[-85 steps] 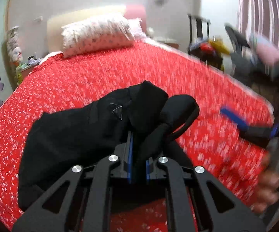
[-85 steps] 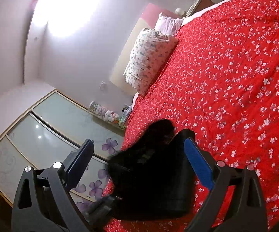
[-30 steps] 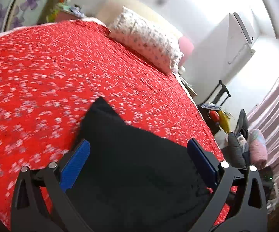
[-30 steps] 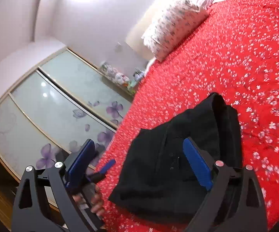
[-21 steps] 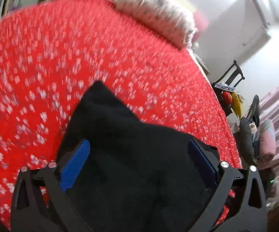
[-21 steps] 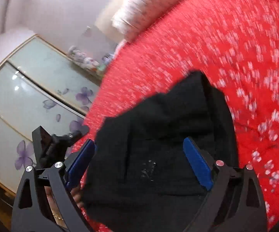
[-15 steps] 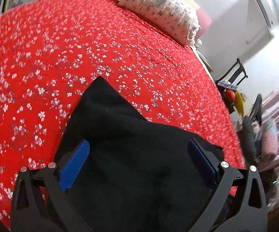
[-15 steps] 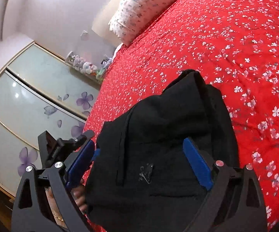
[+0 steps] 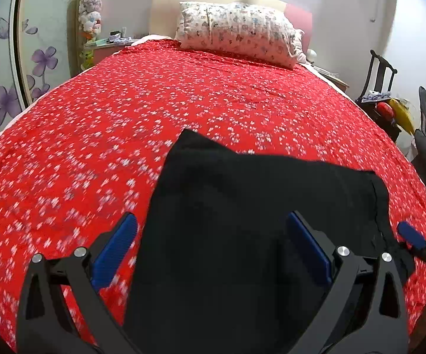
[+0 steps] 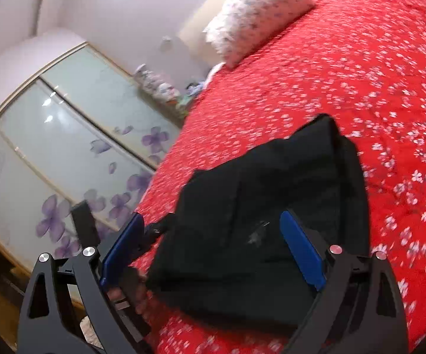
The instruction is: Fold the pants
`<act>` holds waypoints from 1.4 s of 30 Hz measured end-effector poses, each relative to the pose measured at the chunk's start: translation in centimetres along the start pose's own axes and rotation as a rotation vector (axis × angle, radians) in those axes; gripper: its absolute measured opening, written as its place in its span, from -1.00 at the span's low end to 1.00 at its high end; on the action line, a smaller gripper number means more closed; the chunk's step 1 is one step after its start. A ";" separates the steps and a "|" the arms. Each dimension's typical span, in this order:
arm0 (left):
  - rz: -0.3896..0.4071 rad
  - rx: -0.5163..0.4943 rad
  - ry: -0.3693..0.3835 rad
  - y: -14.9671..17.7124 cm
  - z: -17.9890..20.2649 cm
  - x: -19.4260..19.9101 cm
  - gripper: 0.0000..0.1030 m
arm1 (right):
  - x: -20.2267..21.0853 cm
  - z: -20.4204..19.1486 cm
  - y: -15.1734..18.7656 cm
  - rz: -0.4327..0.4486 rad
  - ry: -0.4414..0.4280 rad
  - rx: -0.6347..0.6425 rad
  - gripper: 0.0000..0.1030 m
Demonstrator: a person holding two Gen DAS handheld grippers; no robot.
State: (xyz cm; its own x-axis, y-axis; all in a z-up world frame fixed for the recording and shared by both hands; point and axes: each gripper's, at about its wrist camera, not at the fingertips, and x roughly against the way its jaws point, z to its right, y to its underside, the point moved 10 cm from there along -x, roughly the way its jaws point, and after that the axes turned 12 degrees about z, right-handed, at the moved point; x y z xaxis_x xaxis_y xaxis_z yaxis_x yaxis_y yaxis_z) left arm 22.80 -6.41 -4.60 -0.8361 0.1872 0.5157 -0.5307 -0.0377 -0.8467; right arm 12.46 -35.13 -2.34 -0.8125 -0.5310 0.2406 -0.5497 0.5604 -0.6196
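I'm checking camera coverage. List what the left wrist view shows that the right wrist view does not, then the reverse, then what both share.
Only the left wrist view shows the chair beside the bed, the things piled by it, and the right gripper's blue fingertip at the frame's right edge.

Only the right wrist view shows the full span of the wardrobe doors with purple flowers, and a small pale mark on the cloth.

Both show the black pants lying folded on the red bedspread, the pillow, and an open gripper hanging over the pants.

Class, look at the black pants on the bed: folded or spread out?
Folded. The black pants lie as a compact, layered bundle on the red bedspread, stacked edges visible, no legs extended.
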 end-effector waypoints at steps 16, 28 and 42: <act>-0.031 -0.134 -0.022 4.1 1.7 2.4 0.96 | 1.8 1.0 3.1 -0.102 0.076 -0.018 0.85; -0.004 -0.128 -0.032 4.7 1.3 2.0 0.97 | 1.5 0.8 3.1 -0.112 0.071 0.000 0.85; 0.022 -0.105 0.002 4.5 1.0 2.5 0.96 | 4.2 2.6 -0.5 0.017 0.083 -0.069 0.85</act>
State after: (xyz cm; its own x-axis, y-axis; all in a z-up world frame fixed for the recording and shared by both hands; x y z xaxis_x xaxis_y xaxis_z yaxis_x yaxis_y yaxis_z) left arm 18.16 -7.07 -7.00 -0.8471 0.1891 0.4967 -0.4947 0.0612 -0.8669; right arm 9.80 -39.25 -2.95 -0.8334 -0.4682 0.2935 -0.5456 0.6130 -0.5715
